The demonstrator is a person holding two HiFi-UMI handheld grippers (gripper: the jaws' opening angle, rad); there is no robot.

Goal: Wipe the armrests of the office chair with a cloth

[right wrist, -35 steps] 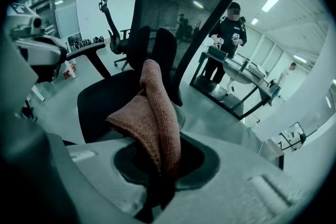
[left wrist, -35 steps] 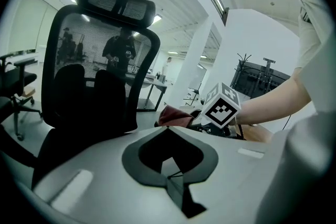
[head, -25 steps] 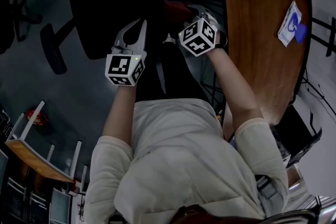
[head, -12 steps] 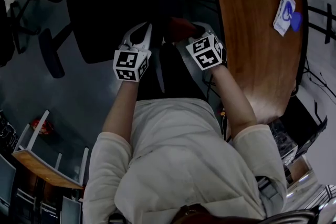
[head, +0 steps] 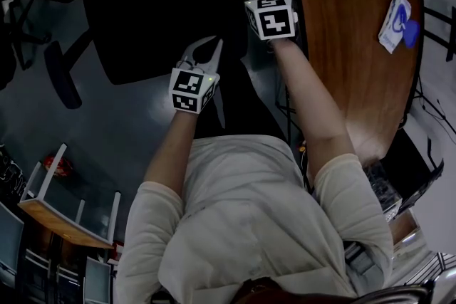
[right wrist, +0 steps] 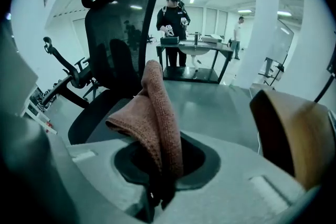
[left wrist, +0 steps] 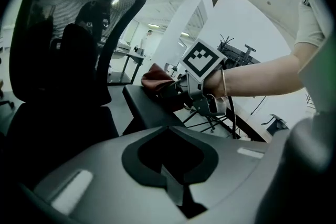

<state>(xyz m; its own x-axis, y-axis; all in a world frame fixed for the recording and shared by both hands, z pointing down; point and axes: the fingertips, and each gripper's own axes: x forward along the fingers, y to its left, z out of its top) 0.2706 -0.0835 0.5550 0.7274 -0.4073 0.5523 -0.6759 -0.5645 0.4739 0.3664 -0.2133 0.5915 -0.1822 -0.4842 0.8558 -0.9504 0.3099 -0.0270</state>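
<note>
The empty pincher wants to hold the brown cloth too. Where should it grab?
Probably the loose folded flap of the cloth, which sticks out past the right gripper that pinches its other end. The shut left gripper would need to open and come in from the chair seat side, because the flap droops that way.

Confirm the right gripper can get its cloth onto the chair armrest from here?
Likely yes. The right gripper, shut on the cloth, is right at one end of the armrest with nothing between them. Whether the cloth already touches the pad is unclear. The left gripper, shut and empty, is off to the side.
</note>
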